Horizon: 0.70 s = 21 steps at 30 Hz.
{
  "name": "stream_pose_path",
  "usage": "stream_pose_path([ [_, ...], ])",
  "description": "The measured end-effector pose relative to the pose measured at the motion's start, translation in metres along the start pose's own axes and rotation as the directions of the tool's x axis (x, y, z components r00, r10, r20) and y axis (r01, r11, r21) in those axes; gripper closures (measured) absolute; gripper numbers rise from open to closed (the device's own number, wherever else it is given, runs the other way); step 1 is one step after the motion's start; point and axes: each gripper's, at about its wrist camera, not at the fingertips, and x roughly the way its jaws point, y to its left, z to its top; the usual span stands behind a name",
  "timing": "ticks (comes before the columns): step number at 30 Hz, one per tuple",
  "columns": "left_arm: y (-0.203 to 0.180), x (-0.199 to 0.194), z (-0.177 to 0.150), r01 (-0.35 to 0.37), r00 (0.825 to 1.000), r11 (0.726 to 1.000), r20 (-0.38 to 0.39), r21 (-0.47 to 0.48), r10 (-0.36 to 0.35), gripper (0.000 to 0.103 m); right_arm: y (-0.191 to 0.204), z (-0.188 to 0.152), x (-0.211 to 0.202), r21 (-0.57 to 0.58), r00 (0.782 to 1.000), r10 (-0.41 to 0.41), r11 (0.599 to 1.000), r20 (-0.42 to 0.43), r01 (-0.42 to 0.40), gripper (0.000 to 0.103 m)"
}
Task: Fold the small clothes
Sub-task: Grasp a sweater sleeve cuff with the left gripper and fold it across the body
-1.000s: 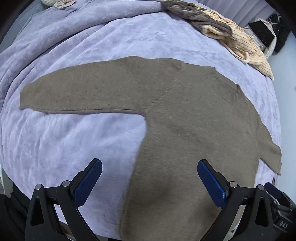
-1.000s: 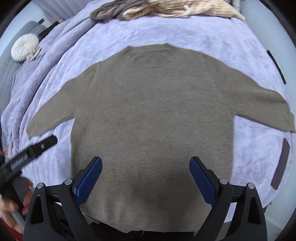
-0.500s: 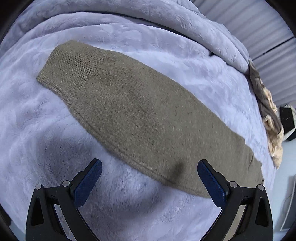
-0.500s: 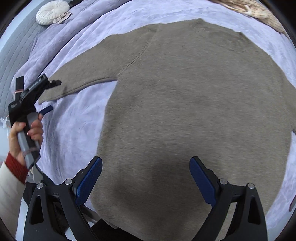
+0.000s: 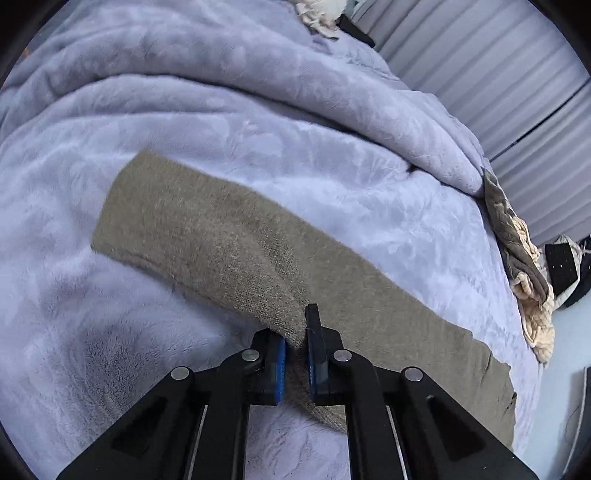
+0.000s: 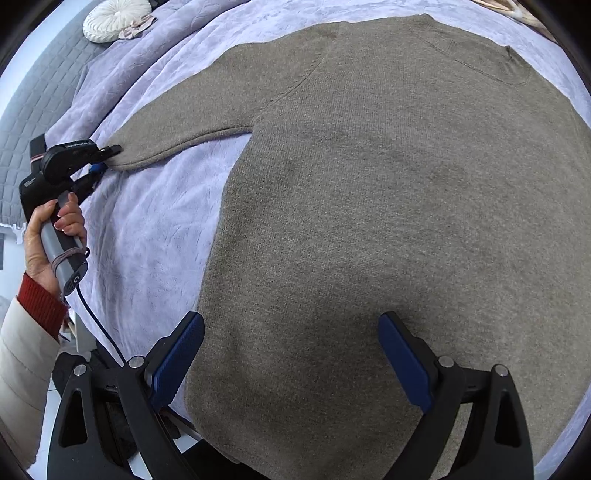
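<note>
A taupe knit sweater (image 6: 369, 184) lies flat on a lavender blanket (image 5: 258, 129). Its left sleeve (image 5: 221, 236) runs out toward the bed's side. My left gripper (image 5: 296, 326) has its jaws closing on the sleeve's near edge. The blue pads pinch a small raised fold of knit. In the right wrist view the left gripper (image 6: 105, 157) sits near the cuff end of the sleeve (image 6: 192, 125), held by a hand (image 6: 48, 236). My right gripper (image 6: 291, 332) hangs open over the sweater's lower body, with nothing between its pads.
A heap of cream and grey clothes (image 5: 517, 258) lies at the far right of the bed. A white round cushion (image 6: 114, 18) rests near the grey quilted cover (image 6: 37, 92). The blanket is bunched in a thick roll (image 5: 295, 74) behind the sleeve. The bed's edge runs at lower left.
The left gripper swung from the sweater's body to the sleeve, then went from wide open to closed on the sleeve's edge. The right gripper dropped closer to the sweater and stayed open.
</note>
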Motion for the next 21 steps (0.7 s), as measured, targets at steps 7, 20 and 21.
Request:
stream_pose_path([
  [7, -0.109, -0.052, -0.013, 0.119, 0.985, 0.959, 0.092, 0.258, -0.147, 0.093, -0.029, 0.002, -0.021, 0.023, 0.997, 0.03, 0.999, 0.067, -0.032, 0.007],
  [20, -0.363, 0.011, -0.182, 0.325, 0.945, 0.678, -0.213, 0.659, -0.246, 0.093, -0.174, -0.011, -0.085, 0.247, 0.973, -0.081, 0.969, 0.215, 0.026, 0.007],
  [21, -0.373, 0.022, -0.202, 0.321, 0.947, 0.655, -0.239, 0.684, -0.214, 0.093, -0.184, -0.015, -0.086, 0.266, 0.973, -0.092, 0.964, 0.214, 0.032, 0.007],
])
